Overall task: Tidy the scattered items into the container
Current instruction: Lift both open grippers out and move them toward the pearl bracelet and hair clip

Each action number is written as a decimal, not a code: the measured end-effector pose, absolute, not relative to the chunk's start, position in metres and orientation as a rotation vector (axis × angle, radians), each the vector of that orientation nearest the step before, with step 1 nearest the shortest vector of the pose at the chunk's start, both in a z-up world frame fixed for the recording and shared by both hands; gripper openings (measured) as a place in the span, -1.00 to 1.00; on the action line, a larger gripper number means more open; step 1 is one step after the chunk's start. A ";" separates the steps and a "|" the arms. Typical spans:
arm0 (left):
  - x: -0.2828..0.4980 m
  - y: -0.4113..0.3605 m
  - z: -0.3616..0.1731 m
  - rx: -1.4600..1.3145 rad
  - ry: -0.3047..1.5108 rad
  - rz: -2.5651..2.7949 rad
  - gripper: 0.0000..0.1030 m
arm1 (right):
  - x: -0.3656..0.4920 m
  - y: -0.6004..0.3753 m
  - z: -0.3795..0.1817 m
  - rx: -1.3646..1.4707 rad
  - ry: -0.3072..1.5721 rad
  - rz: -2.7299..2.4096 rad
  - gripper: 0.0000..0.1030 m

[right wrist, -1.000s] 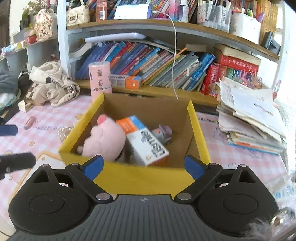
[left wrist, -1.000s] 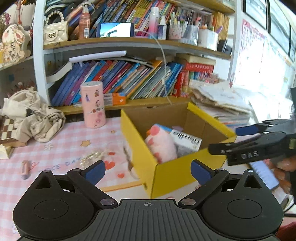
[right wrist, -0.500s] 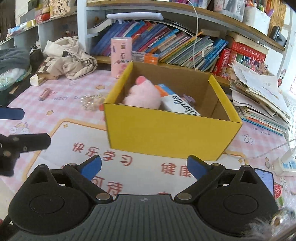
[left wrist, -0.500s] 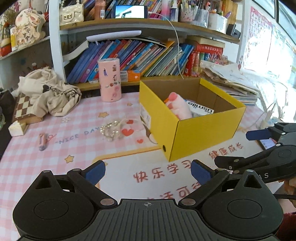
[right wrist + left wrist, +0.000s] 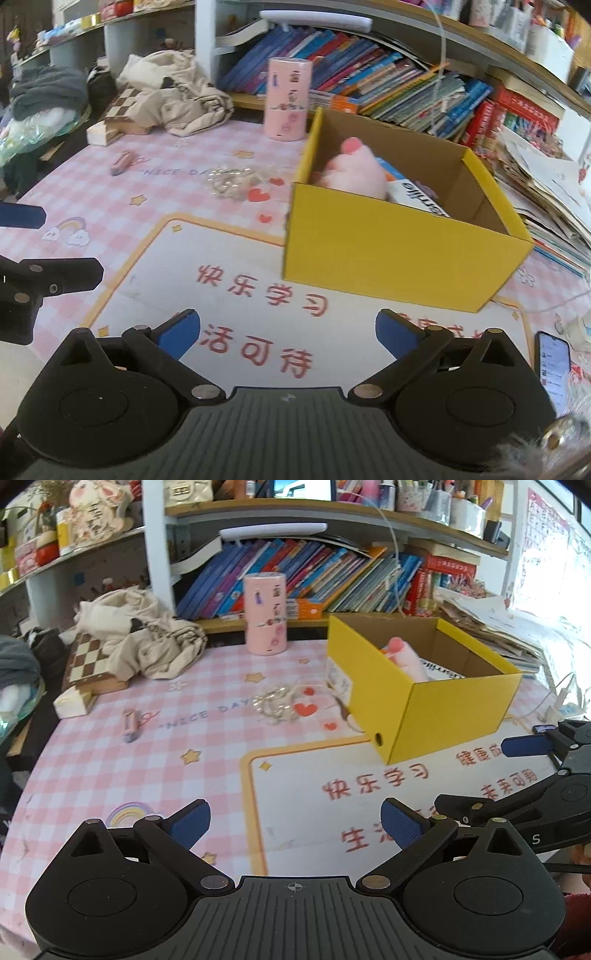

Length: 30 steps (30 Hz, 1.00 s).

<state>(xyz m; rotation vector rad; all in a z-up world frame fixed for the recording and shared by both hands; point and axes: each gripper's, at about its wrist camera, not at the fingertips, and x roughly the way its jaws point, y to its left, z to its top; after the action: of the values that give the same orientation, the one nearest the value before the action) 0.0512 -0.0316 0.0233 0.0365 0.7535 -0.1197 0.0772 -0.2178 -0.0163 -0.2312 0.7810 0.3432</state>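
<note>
A: What is left lying on the table (image 5: 207, 746), taken from its left edge across?

B: A small pinkish stick-like item (image 5: 130, 726) is seen toward the left side, by the printed lettering. A tangle of pale beads (image 5: 275, 703) is found further right, just beside the left wall of the yellow box (image 5: 458, 712). The tall pink canister (image 5: 265, 613) is stood upright at the back edge, against the bookshelf — whether it counts as clutter cannot be told.

A: And the box?

B: It is set on the right half of the table, open side up, so things can be dropped in from above. A pink plush (image 5: 352, 173) and a printed carton (image 5: 417, 197) are already lodged inside, the plush against the left wall.

A: How are the grippers held?

B: The left gripper (image 5: 295, 823) is held with its jaws spread wide and nothing between them, over the white panel at the table's near edge. The right gripper (image 5: 288, 332) is likewise empty — its jaws have just been opening further and are now fully apart.

A: Why so?

B: Empty, spread jaws suggest that a fresh pick is being prepared. The beads and the pink stick appear to be what remains, so the task is judged partly done.
</note>
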 end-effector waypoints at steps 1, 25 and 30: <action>0.050 -0.028 0.023 0.035 0.754 -0.114 0.95 | 0.077 -0.213 -0.017 -0.241 0.783 0.352 1.00; 0.016 0.056 0.022 -0.102 0.716 0.097 0.95 | 0.067 -0.128 -0.012 -0.389 0.743 0.528 1.00; 0.021 0.059 0.016 -0.117 0.732 0.104 0.95 | 0.073 -0.120 -0.014 -0.407 0.749 0.546 1.00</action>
<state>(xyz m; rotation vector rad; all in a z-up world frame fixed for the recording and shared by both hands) 0.0215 0.0594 0.0158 -0.1171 0.7317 0.1040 0.0731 -0.1205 -0.0145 -0.4069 0.7490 0.5458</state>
